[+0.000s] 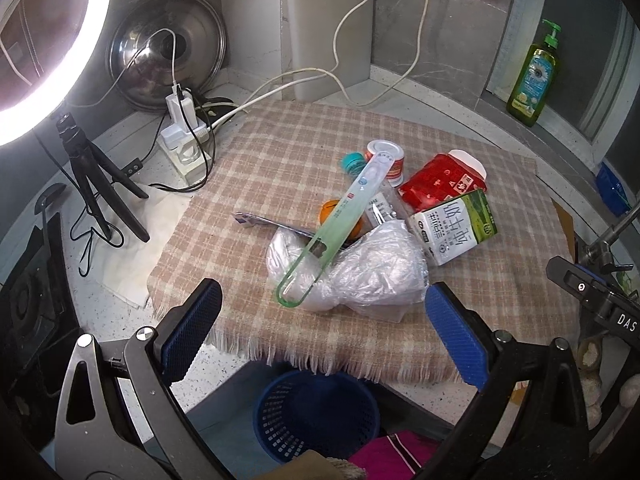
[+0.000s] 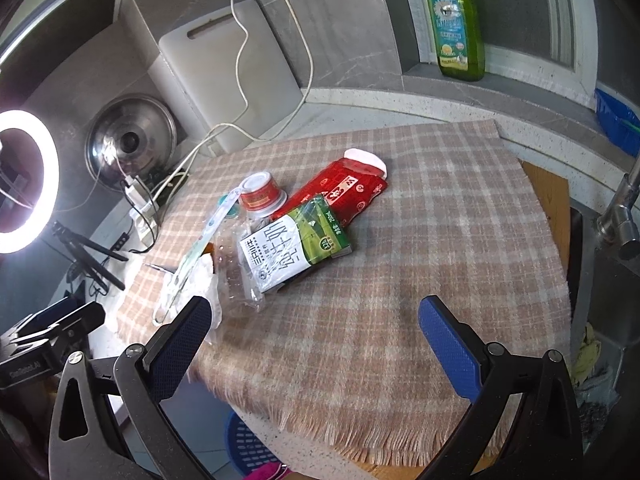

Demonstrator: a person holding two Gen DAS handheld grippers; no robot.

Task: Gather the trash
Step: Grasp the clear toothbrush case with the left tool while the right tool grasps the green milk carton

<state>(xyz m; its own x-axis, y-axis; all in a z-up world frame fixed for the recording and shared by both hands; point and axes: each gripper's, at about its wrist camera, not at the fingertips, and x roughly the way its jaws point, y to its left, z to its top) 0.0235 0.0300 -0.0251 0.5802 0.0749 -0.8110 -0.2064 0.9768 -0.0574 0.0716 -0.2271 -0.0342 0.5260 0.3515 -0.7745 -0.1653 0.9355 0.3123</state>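
Left tool [image 1: 320, 324] spread wide, nothing between its blue pads, hovering over the near edge of the plaid cloth [image 1: 256, 168] on the table [image 1: 120, 312]. Right tool [image 2: 316, 340] also spread, empty, over a bare part of the cloth.

Trash pile sits just ahead of the left tool, roughly centred between its fingers. Closest to it: crumpled clear plastic bag [image 1: 360, 272], just beyond the fingertips, nearer the right pad. Long green-to-clear plastic package [image 1: 340, 224] lies across the bag, its looped end pointing back toward the left tool. Farther out: green-and-white milk carton [image 1: 454, 226] ahead-right, red carton [image 1: 440, 180] behind that, small cup with red label [image 1: 390, 160] and teal cap [image 1: 352, 160] farthest. Orange item [image 1: 330, 212] mostly hidden under the package; cannot tell what it is. Metal utensil [image 1: 272, 222] sticks out ahead-left of the bag.

From the right tool, the pile is ahead and to the left; the milk carton is the nearest boxed item, the bag just past its left finger. No contact.

Blue basket [image 1: 316, 412] on the floor directly below the left tool, under the cloth's fringe.

Beyond the cloth: ring light [image 1: 52, 60] far left, pot lid [image 1: 168, 64], cutting board [image 1: 328, 28] and green soap bottle [image 1: 534, 76] far right.
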